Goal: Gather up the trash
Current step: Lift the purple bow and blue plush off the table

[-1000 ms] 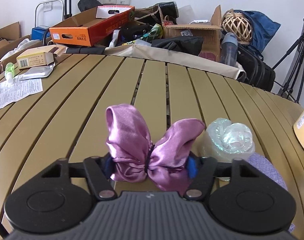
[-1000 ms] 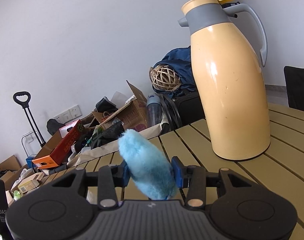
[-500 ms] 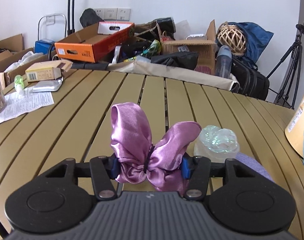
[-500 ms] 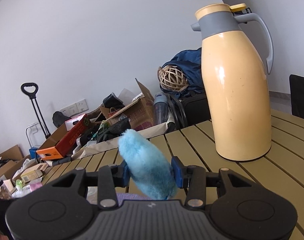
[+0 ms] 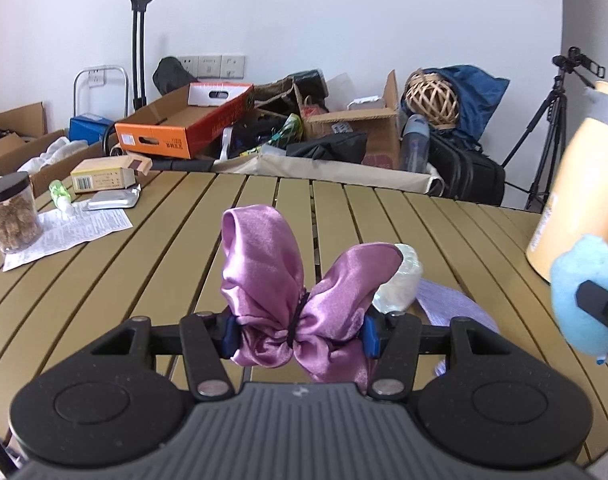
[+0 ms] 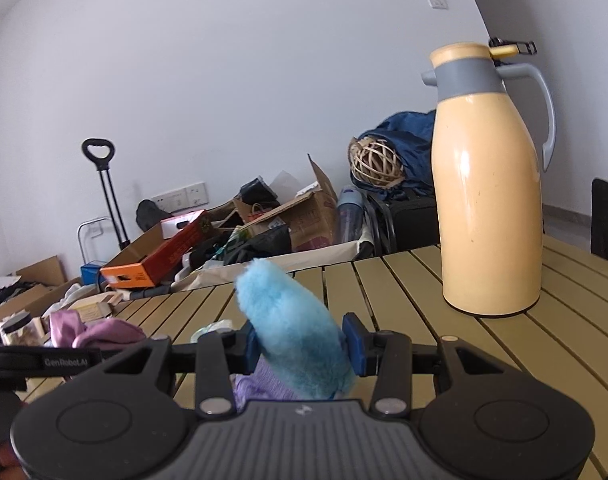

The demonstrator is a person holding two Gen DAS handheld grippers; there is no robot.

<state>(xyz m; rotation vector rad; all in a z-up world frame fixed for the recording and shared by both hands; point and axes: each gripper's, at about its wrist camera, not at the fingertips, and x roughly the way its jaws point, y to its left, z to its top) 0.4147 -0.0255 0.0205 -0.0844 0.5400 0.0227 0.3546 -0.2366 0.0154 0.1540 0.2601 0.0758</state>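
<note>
Left wrist view: the left gripper [image 5: 296, 335] is pinching a purple satin bow [image 5: 291, 300] between its blue fingers [image 5: 228, 334], having just been closing on it, and is carrying it clear above the slatted counter [image 5: 163, 240]. A crumpled clear plastic piece [image 5: 400, 284] and a lilac cloth [image 5: 452, 300] are lying on the counter just behind the bow. At the right edge, the right gripper's blue fluffy item [image 5: 580, 292] is showing beside the yellow thermos [image 5: 584, 184].

Right wrist view: the right gripper [image 6: 301, 346] is pinching the blue fluffy item [image 6: 291, 328], which is standing up between the fingers [image 6: 354, 344]. The thermos [image 6: 488, 200] is standing upright, well to the right.

No trash container is visible. Judgement: both hands are transporting soft items. Keep both pinches firm, since satin slips easily, and keep the right load clear of the thermos while travelling.
</note>
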